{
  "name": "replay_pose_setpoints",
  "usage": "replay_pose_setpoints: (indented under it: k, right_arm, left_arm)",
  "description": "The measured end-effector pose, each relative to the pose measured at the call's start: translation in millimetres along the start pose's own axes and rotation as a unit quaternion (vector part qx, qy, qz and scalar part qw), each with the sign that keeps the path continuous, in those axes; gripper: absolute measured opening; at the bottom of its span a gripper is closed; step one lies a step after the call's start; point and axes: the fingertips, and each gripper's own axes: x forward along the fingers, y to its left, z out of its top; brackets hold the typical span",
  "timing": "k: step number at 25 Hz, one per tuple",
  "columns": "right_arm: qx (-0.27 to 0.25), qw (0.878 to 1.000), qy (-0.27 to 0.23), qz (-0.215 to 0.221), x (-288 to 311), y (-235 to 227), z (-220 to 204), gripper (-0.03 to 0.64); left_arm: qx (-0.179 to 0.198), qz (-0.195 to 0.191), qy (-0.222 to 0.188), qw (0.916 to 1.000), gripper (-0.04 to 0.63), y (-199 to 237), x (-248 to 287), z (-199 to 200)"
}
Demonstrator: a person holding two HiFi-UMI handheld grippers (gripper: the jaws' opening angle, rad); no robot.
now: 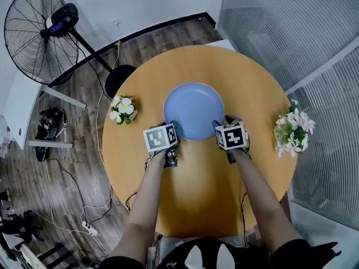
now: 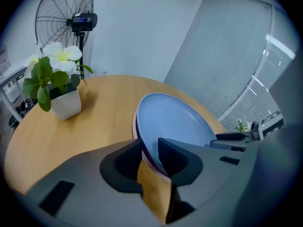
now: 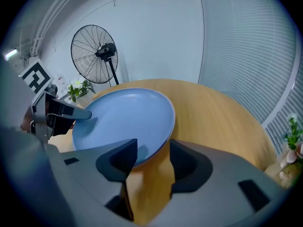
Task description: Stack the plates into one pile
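Plate: I see the round, smooth pale blue plate (image 1: 194, 110) lying flat near the middle of the round wooden counter (image 1: 196, 189). Being round, it has no long axis to line up with.
Under it: my left camera shows the pinkish rim of a second plate (image 2: 135, 129) directly beneath it. The two look already piled, and I spot no other loose plate.
Direction from the tongs: the pile lies straight ahead of both tongs, away from me. Its near rim is the part I am working at.
Left tongs (image 1: 171, 126): at the near-left rim, pinching it. One jaw sits on the blue face and the other against the outer edge, where the pink rim shows.
Right tongs (image 1: 217, 125): at the near-right rim and spread. The blue rim stands between the jaws, but bare counter shows in the gap, so I read no pressure on it.
Nearer hand: neither, as both are at the rim, mirrored on either side of my centre line.
Next move, my judgement: everything turns on the rim sitting inside both mouths. I would let the left side go, then draw each hand back towards me along its own pointing line, not sideways, so no jaw drags the top plate off the lower one.
Surroundings: the white-flowered pot (image 1: 122, 109) on the left and the pink-flowered bunch (image 1: 291, 130) on the right stand well apart from the pile.
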Motion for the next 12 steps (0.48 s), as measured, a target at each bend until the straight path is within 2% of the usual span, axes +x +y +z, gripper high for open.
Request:
replay_pose_setpoints:
  k: [2,3,7,12]
  right_arm:
    - [0.002,1.0,-0.014,-0.003,-6.9,0.1,-0.5,0.218]
    - [0.004,1.0,-0.021,-0.001,-10.7,1.7,-1.6,0.216]
    - [0.019,0.999,-0.04,0.017,-25.9,11.9,-12.6,0.213]
    - [0.023,0.997,-0.064,0.04,-48.0,28.9,-22.0,0.209]
  left_arm:
    - [-0.012,0.001,-0.016,0.9998,0.111,3.3,-1.5,-0.3]
    - [-0.012,0.004,-0.024,0.9996,0.141,5.8,-2.4,-1.0]
    - [-0.015,0.011,-0.04,0.999,0.167,14.8,-7.5,-7.1]
    - [-0.019,-0.01,-0.057,0.9982,0.176,6.8,-26.6,-10.3]
